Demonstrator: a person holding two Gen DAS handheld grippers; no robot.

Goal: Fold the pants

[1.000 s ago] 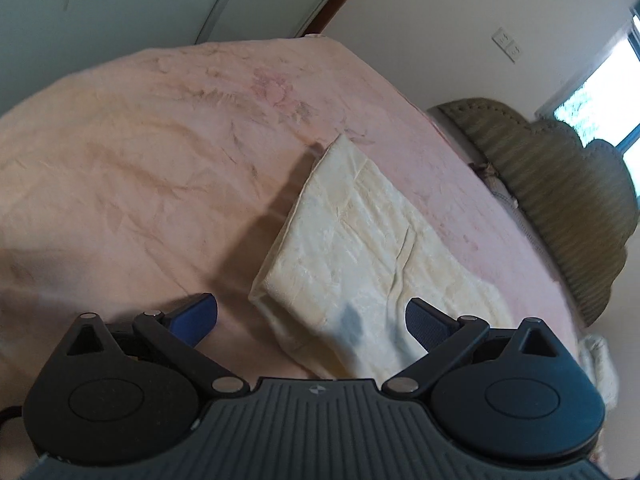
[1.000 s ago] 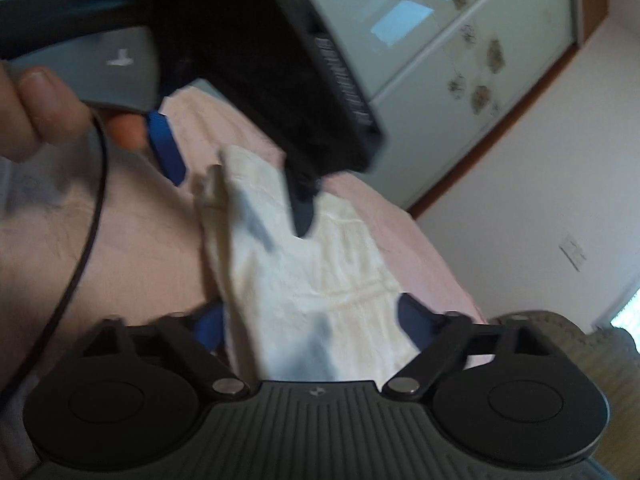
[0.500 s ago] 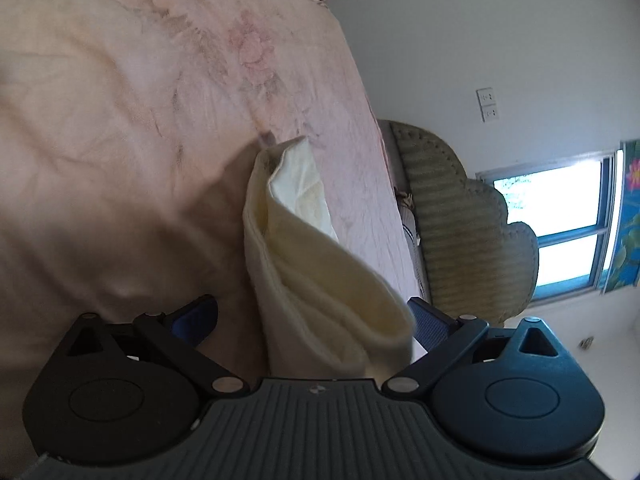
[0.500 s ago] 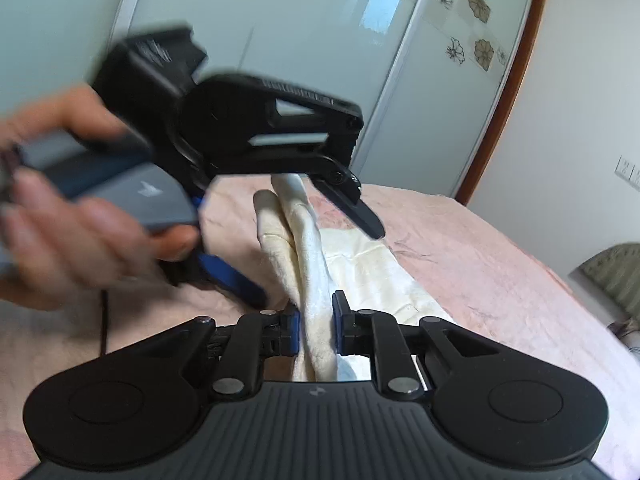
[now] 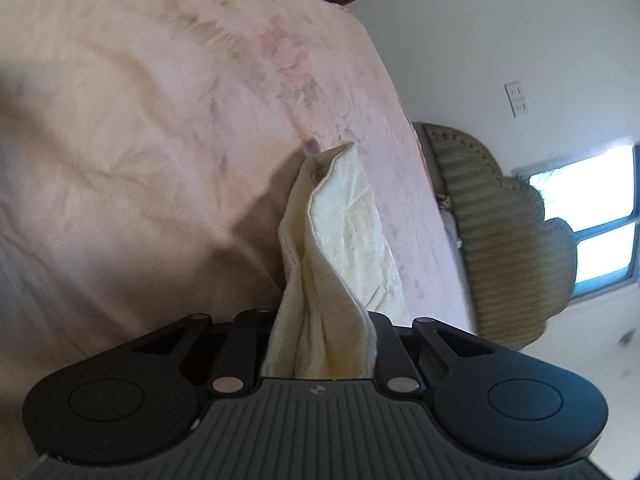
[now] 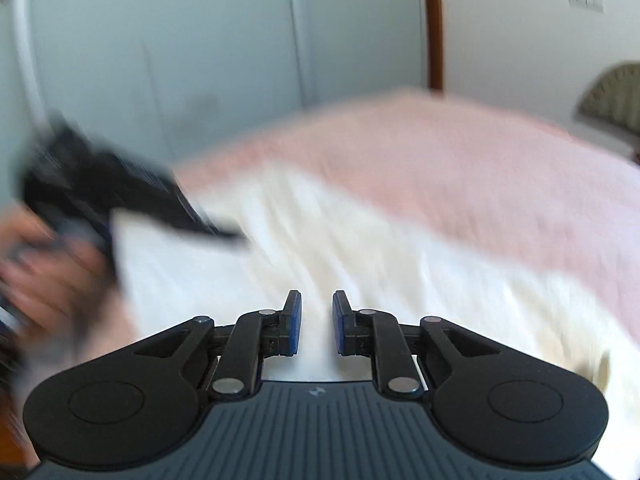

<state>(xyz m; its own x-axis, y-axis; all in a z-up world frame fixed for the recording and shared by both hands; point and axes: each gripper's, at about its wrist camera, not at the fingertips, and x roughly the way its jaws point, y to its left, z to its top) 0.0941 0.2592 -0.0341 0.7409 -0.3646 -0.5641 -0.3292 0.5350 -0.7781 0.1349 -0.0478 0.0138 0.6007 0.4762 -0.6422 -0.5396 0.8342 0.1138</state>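
Observation:
The cream pants lie partly folded on the pink bedspread. My left gripper is shut on a bunched edge of the pants, which rise from between its jaws; its pads are hidden by the cloth. In the right wrist view, which is blurred by motion, the pants spread across the bed. My right gripper has its blue pads a small gap apart, with pale cloth showing in the gap; I cannot tell whether it grips it. The left gripper and a hand show at the left.
A ribbed olive headboard stands past the bed's right edge, with a window beyond. Pale wardrobe doors and a brown door frame stand behind the bed. A wall switch is on the white wall.
My left gripper has closed on the pants' edge. My right gripper closed earlier, and its pads now stand slightly wider apart. Both views have swung; the pants now lie spread out before the right gripper.

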